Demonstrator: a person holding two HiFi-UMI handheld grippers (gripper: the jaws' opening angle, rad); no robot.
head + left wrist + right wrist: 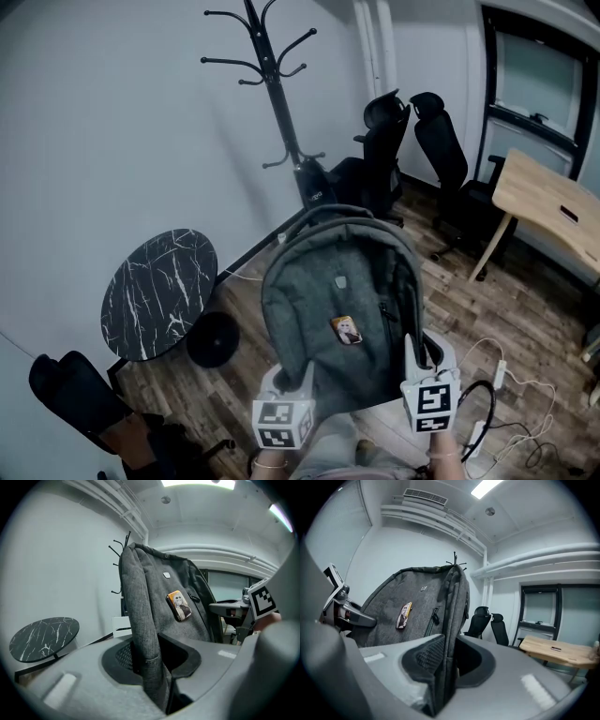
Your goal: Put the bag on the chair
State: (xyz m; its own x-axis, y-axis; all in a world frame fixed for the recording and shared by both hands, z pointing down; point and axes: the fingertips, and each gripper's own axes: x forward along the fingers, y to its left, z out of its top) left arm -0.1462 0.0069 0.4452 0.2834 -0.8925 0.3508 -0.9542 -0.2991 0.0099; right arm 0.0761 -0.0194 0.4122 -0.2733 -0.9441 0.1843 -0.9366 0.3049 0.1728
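Note:
A grey fabric backpack [333, 305] with a small picture badge [346, 329] hangs in the air in front of me, held at both lower sides. My left gripper [302, 382] is shut on the bag's left edge [143, 639]. On the other side, my right gripper [411, 361] is shut on the bag's right edge [450, 634]. Two black office chairs [389, 150] stand by the far wall; they also show in the right gripper view as chairs [487, 623] beyond the bag.
A black coat stand [272, 84] rises by the wall. A round black marble side table [157, 292] stands at the left, another dark chair [75, 398] at the bottom left. A wooden desk [553, 206] is at the right. White cables [511, 384] lie on the wood floor.

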